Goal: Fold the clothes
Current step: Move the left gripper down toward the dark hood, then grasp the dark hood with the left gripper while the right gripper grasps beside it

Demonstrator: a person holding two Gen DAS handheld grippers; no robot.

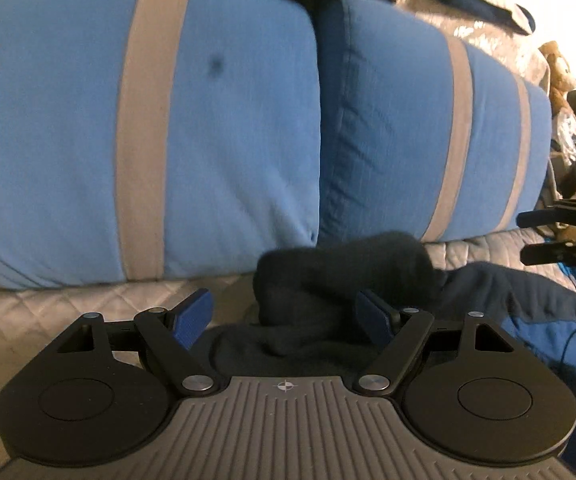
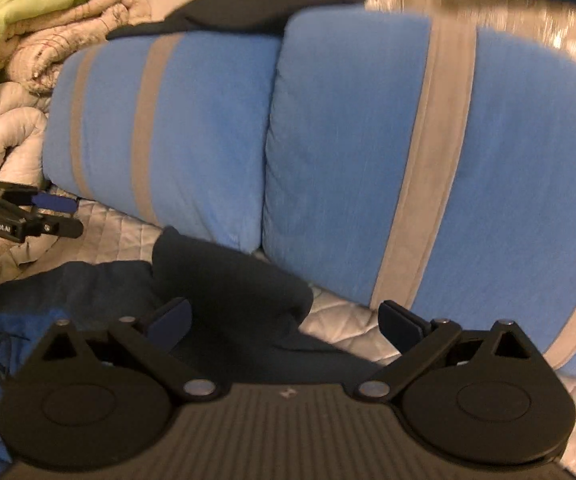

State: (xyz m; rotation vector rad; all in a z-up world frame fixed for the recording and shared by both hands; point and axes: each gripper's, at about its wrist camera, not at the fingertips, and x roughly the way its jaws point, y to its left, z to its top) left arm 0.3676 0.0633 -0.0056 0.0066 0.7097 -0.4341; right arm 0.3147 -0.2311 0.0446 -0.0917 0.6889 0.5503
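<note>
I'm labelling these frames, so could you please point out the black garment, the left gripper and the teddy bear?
black garment (image 1: 340, 268): left wrist view, on its bunched upper fold.
left gripper (image 1: 285, 318): left wrist view, midway between its open blue-padded fingertips.
teddy bear (image 1: 559, 76): left wrist view, on its brown body.

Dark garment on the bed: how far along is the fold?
Done: nothing visibly; the dark garment lies bunched on the quilt before the blue pillows. In hand: nothing; left gripper and right gripper are open above it. Left: grasp, spread, fold.
</note>
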